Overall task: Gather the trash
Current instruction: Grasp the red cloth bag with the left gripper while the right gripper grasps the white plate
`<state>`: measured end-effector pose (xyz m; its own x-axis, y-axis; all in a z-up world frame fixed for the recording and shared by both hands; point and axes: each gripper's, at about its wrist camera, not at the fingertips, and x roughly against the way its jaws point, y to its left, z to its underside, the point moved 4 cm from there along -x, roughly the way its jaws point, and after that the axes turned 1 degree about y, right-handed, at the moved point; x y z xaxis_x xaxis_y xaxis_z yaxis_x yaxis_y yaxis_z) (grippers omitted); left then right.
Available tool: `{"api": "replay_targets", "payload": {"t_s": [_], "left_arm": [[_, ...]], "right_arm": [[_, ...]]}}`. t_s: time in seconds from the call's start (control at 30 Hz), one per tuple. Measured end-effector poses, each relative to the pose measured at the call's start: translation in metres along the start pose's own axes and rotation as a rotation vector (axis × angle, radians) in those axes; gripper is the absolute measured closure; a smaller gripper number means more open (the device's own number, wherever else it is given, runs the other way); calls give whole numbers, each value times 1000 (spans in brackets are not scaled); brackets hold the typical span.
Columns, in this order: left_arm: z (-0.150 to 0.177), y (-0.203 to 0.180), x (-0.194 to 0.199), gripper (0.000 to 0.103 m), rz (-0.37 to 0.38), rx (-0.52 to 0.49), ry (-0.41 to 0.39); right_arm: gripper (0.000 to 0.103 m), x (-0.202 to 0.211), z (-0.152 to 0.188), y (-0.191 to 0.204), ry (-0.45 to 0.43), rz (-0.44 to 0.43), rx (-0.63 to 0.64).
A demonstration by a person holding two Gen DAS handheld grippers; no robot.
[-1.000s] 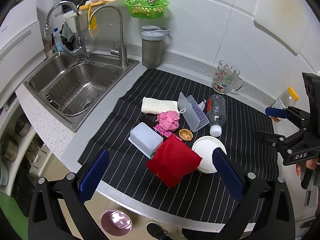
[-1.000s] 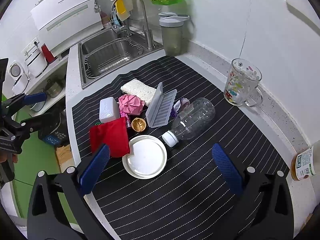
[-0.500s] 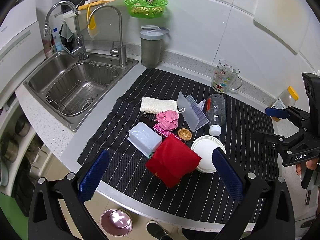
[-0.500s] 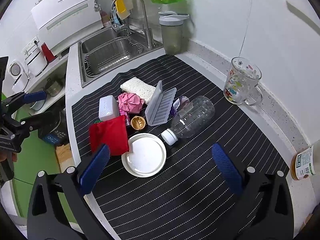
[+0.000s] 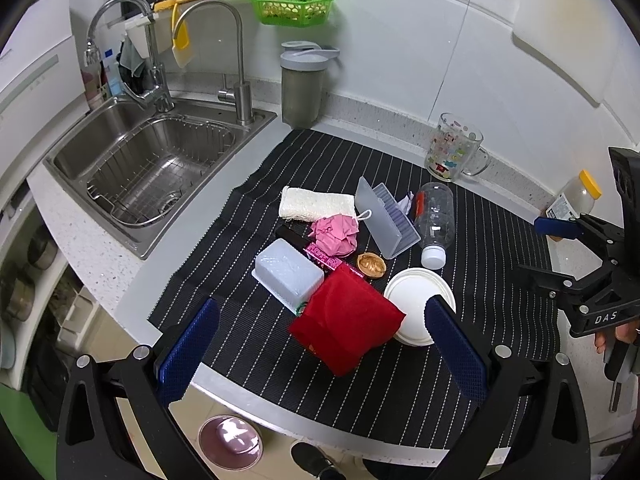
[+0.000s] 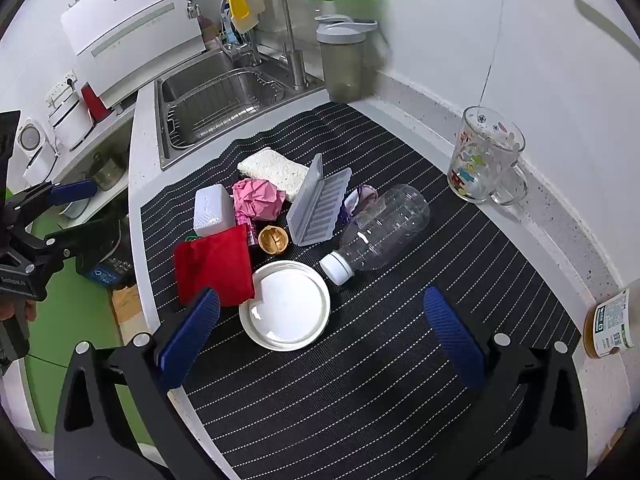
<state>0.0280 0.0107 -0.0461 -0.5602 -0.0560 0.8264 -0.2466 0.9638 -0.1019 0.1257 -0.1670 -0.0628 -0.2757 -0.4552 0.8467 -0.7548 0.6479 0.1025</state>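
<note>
While both tools hover above the worktop (image 5: pixel 100 248) edge, neither holds anything: the left hand-held gripper (image 5: pixel 320 344) and the right hand-held gripper (image 6: pixel 320 336) each stand spread wide. The trash sits ahead of both on the striped mat (image 6: pixel 400 360). One clear bottle (image 6: pixel 380 228) lies on its side, its long axis running from the cap, nearest the right tool, up and away towards the glass mug (image 6: pixel 484 160). I count one pink paper wad (image 6: pixel 258 198), one nutshell (image 6: pixel 273 240), one red pouch (image 5: pixel 346 318), one white lid (image 6: pixel 286 310).
</note>
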Motion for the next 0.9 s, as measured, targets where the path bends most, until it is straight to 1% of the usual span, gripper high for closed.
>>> {"api": "replay_targets", "payload": {"t_s": [0.1, 0.27, 0.47, 0.57, 0.63, 0.7, 0.73, 0.77, 0.8, 0.83, 0.9], "left_arm": [[3, 4, -13, 5, 4, 16, 28], [14, 11, -50, 5, 8, 54, 110], [29, 12, -94, 5, 50, 135, 202], [35, 12, -109, 5, 71, 174, 238], [39, 11, -115, 9, 90, 196, 243], [41, 10, -118, 35, 97, 202, 250], [42, 9, -119, 41, 94, 202, 253], [42, 9, -120, 59, 97, 203, 254], [43, 9, -121, 71, 100, 207, 257], [42, 10, -122, 72, 103, 206, 258], [42, 8, -121, 81, 110, 197, 251]], "right_arm": [[3, -4, 3, -3, 11, -1, -6], [3, -12, 9, -8, 37, -7, -13], [3, -23, 14, -17, 65, -11, -22], [3, -26, 16, -22, 74, -12, -26], [3, -28, 18, -25, 81, -13, -30], [3, -31, 19, -28, 87, -11, -34], [3, -32, 19, -30, 90, -11, -36], [3, -33, 20, -31, 93, -11, -37], [3, -34, 20, -32, 96, -12, -38], [3, -36, 21, -32, 98, -13, -37], [3, -36, 22, -32, 100, -15, -35]]}}
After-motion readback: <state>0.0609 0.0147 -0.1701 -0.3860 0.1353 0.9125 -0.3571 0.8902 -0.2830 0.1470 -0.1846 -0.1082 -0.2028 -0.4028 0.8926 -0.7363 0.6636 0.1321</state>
